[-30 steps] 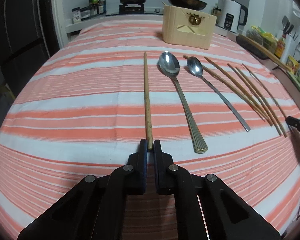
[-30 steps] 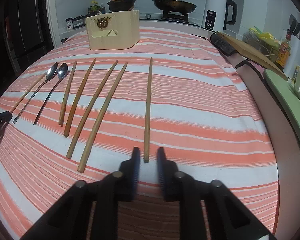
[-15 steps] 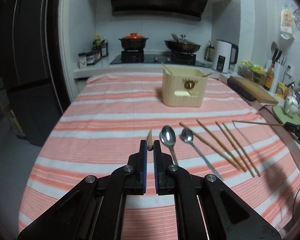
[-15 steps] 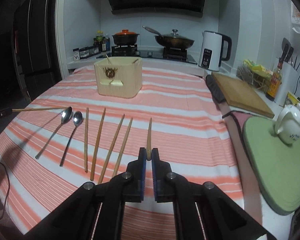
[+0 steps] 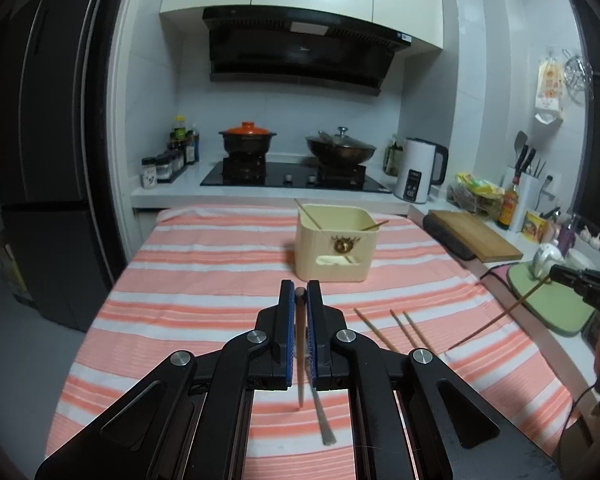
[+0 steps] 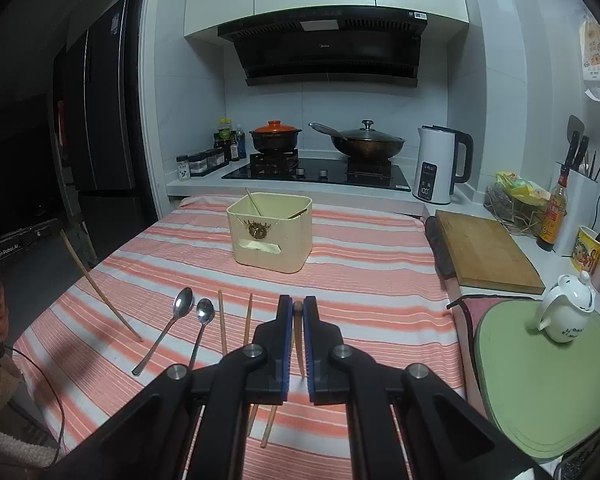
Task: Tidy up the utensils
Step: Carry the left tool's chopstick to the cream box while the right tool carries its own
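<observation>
My left gripper [image 5: 300, 290] is shut on a wooden chopstick [image 5: 300, 344] that hangs down from its tips above the striped cloth. My right gripper [image 6: 298, 306] is shut on a second chopstick [image 6: 299, 340], also hanging down. The right wrist view also shows the left-held chopstick [image 6: 100, 292] slanting at the far left. Two spoons [image 6: 182, 308] and several loose chopsticks [image 6: 222, 324] lie on the cloth below. A cream utensil box [image 5: 336, 246] stands farther back, with two chopsticks inside it.
The table [image 5: 204, 280] has a red-and-white striped cloth. Behind it are a stove with an orange-lidded pot [image 5: 247, 138] and a wok [image 5: 340, 148], and a white kettle [image 5: 418, 170]. A wooden board [image 6: 484, 248], green mat [image 6: 540, 380] and teapot [image 6: 568, 304] flank the right side.
Both grippers have risen from the cloth, each lifting a chopstick that lay flat a second ago. The sticks now dangle downward and the views tilt up to show the stove.
</observation>
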A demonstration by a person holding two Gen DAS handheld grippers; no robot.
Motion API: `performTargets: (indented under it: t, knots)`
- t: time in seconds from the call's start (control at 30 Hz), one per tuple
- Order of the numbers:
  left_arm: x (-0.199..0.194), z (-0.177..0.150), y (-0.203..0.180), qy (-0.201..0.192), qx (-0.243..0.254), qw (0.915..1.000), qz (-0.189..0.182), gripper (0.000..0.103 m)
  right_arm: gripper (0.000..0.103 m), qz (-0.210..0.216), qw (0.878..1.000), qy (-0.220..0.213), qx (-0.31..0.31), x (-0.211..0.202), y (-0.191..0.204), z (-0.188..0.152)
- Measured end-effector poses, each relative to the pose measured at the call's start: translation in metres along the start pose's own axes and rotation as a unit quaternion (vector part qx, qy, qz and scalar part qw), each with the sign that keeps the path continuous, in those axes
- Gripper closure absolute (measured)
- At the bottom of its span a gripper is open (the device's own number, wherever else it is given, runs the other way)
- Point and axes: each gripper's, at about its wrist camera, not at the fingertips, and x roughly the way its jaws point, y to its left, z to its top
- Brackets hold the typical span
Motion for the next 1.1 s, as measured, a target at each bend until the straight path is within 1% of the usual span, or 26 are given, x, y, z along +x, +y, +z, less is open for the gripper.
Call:
performTargets:
  t: [0.3, 0.4, 0.57, 0.7, 0.87, 1.0, 1.1]
  knots:
    - [-0.005, 0.008, -0.005, 0.002, -0.012, 0.9996, -0.025, 0.1, 0.097, 0.02, 0.999, -0.018, 0.017, -0.013, 0.003, 0.01]
    - [-0.004, 0.014, -0.006, 0.003, -0.017, 0.9992, -0.037, 0.1, 0.097, 0.023, 0.999, -0.026, 0.011, -0.015, 0.007, 0.018]
    - [-0.001, 0.029, -0.014, 0.002, -0.011, 0.9988, -0.048, 0.1, 0.097, 0.042, 0.998, -0.037, 0.008, -0.015, 0.016, 0.035]
    - [0.009, 0.045, -0.019, 0.004, -0.009, 0.9982, -0.059, 0.1, 0.097, 0.056, 0.998, -0.04, 0.006, -0.007, 0.023, 0.051]
    - [0.025, 0.069, -0.02, 0.003, -0.012, 0.9972, -0.074, 0.1, 0.097, 0.067, 0.997, -0.042, 0.004, 0.011, 0.029, 0.074]
    - [0.037, 0.097, -0.024, -0.008, -0.007, 0.9968, -0.079, 0.1, 0.097, 0.069, 0.996, -0.054, 0.004, 0.027, 0.032, 0.097]
    - [0.048, 0.12, -0.026, -0.024, -0.003, 0.9969, -0.075, 0.1, 0.097, 0.064, 0.996, -0.069, -0.002, 0.039, 0.035, 0.117]
